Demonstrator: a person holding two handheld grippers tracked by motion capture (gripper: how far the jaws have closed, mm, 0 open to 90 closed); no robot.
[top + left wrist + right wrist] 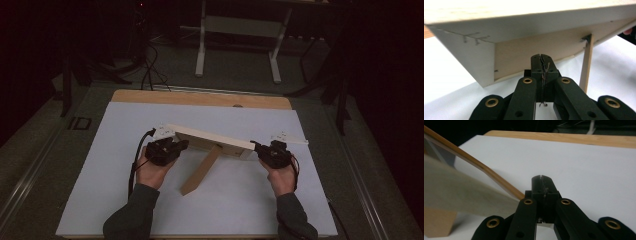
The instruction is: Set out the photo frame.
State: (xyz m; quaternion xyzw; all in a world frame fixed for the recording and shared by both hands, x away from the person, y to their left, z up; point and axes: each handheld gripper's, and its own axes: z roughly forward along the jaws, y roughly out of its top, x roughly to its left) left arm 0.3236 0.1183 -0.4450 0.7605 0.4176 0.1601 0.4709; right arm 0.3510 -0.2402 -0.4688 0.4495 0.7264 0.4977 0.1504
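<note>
Left gripper (176, 146) sits at the left end of the picture frame (210, 138), jaws clenched together with nothing between them; in the left gripper view (541, 58) the closed tips point under the frame's tilted back, just short of the backing board. Right gripper (261, 147) at the frame's right end, likewise clenched on nothing; in the right gripper view (541, 180) its tips lie beside the frame's rim, contact too close to call

Frame stands mid-bench on the white sheet (125, 150), leaning on its wooden prop leg (201, 171), which runs toward the near edge of the bench. Long side roughly parallel to the far edge, left end slightly farther back

Judgement: step in hand looks like steadying or squaring up the frame with closed tips, one at each end

To do it well:
- push low and evenly from both ends, so the frame slides rather than tips
- keep clear of the prop leg; a knock there likely folds it and drops the frame
- small, matched nudges; sheet may let it skid
- if lifting is wanted, jaws must part first and take the side rails
</note>
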